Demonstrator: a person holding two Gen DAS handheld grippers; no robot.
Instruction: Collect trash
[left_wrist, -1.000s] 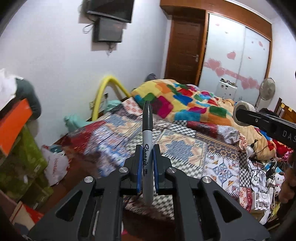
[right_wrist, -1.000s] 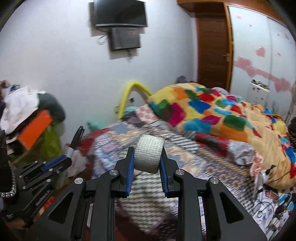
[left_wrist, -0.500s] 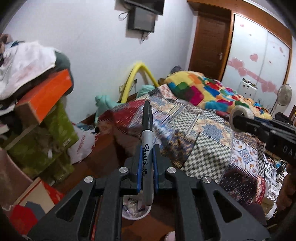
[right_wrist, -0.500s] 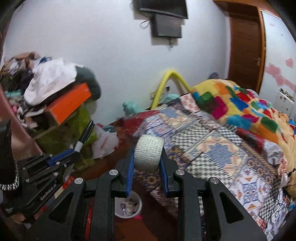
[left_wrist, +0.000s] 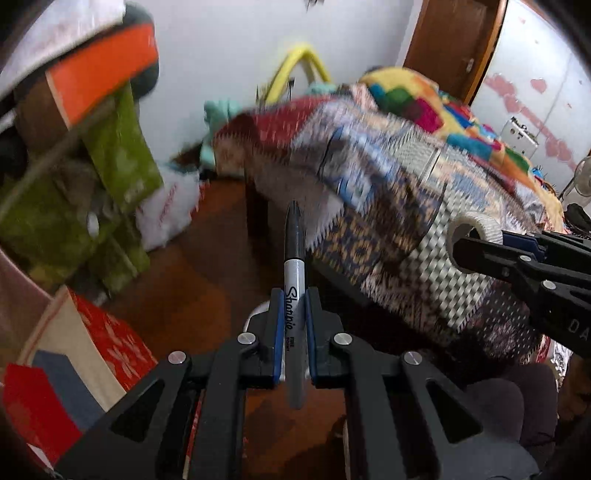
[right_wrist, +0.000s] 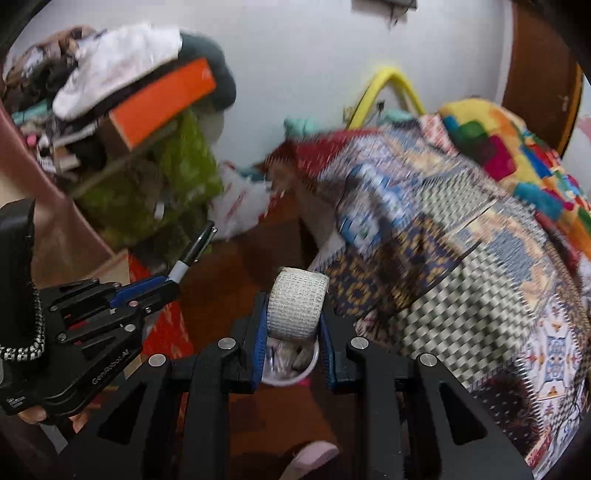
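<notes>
My left gripper (left_wrist: 293, 295) is shut on a black Sharpie marker (left_wrist: 294, 280) that stands upright between its jaws; the left gripper also shows in the right wrist view (right_wrist: 162, 286). My right gripper (right_wrist: 293, 306) is shut on a white roll of gauze tape (right_wrist: 297, 304); the roll also shows at the right of the left wrist view (left_wrist: 471, 236). A small white trash bin (right_wrist: 291, 363) with scraps inside sits on the brown floor just below and behind the right gripper's jaws. In the left wrist view only a sliver of its rim (left_wrist: 256, 308) shows behind the jaws.
A bed with a patterned quilt (right_wrist: 443, 240) fills the right side. A pile of green bags, an orange box (right_wrist: 162, 99) and clothes stands at the left. A red and cream box (left_wrist: 92, 350) lies on the floor at left. A white plastic bag (left_wrist: 166, 214) lies by the wall.
Both grippers have tilted down and moved toward the floor by the bed's corner. The white bin now sits right under the right gripper. Both still hold their objects.
</notes>
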